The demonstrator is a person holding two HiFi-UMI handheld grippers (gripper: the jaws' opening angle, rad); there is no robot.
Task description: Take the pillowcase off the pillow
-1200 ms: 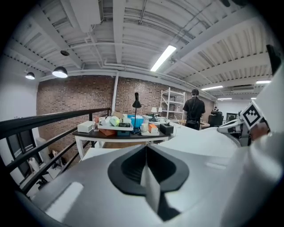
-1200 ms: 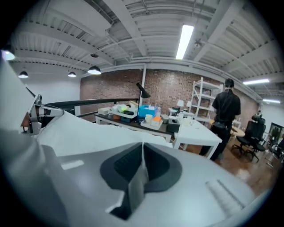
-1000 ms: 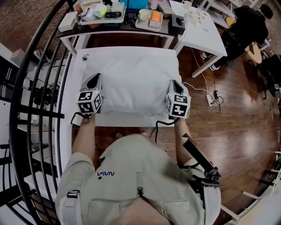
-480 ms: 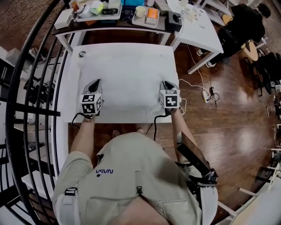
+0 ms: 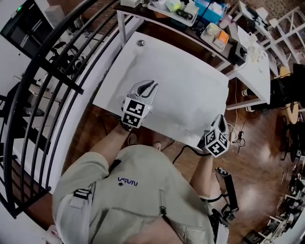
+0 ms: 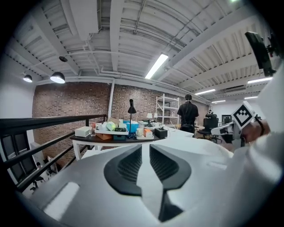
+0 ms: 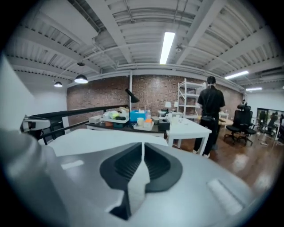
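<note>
Black railing (image 5: 57, 81) sweeps down the left of the head view. Beside it a white table (image 5: 116, 78) runs diagonally through centre frame. On the table lies the pillow (image 5: 186, 95), flat and white, hard to tell from the tabletop.

At bottom centre is the person (image 5: 143, 200), in a beige shirt, w/ both arms out to the table's near edge.

The left gripper (image 5: 147, 86) sits mid-frame over the pillow's near left part. Its jaws are a narrow slit apart and have just been easing open, w/ white cloth standing in the gap.

The right gripper (image 5: 220, 120) is at lower right, by the pillow's near right corner. Its jaws have just been closing and are pinched on a fold of the pillowcase (image 7: 135, 186).

A cluttered side table (image 5: 190, 12) is at the top edge. A dark-clothed figure (image 7: 212, 115) stands in the bkgd of the right gripper view. A small round object (image 5: 140, 43) sits on the table's far corner.
</note>
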